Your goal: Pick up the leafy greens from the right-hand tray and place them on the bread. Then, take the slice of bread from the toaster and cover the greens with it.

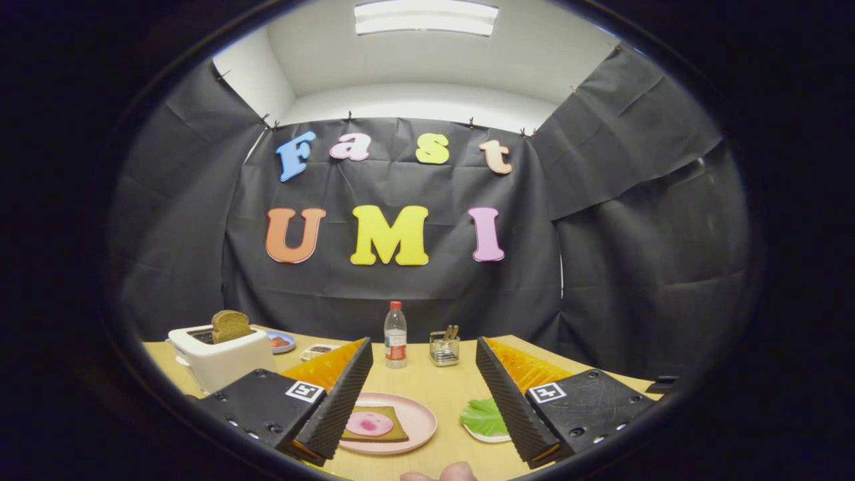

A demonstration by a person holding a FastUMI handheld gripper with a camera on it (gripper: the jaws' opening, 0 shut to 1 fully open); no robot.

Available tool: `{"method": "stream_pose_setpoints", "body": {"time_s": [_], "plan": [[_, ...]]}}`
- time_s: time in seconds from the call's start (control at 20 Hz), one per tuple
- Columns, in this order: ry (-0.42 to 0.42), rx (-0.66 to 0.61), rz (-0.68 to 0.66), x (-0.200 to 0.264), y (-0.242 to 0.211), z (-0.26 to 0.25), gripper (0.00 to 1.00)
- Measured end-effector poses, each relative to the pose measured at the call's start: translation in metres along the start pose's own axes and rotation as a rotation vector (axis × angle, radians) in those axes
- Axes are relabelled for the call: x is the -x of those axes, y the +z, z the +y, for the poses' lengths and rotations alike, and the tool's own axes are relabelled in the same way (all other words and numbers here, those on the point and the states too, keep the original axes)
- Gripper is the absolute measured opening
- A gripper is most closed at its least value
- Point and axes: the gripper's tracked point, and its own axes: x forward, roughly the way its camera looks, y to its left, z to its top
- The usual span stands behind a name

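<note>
Gripper view: bottle (395,343) at 12 o'clock, toaster (221,357) with bread (230,325) at 10. Gripper (423,384) wide open, empty; plate (414,417) between fingers, greens (484,417) by right finger.

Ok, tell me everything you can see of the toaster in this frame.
The toaster is a white, boxy, smooth-sided appliance standing upright on the wooden table, beyond the open gripper and off to its left. A brown bread slice stands in its top slot, sticking well out. A small blue plate sits just behind it.
</note>
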Motion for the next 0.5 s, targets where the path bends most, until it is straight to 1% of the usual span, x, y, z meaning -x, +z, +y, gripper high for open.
{"method": "stream_pose_setpoints", "body": {"time_s": [0.1, 0.3, 0.5], "plan": [[0.004, 0.002, -0.010, 0.000, 0.010, -0.008, 0.95], [-0.004, 0.008, -0.024, 0.000, 0.026, -0.041, 0.95], [0.007, 0.043, 0.068, -0.015, 0.017, -0.088, 0.95]]}}
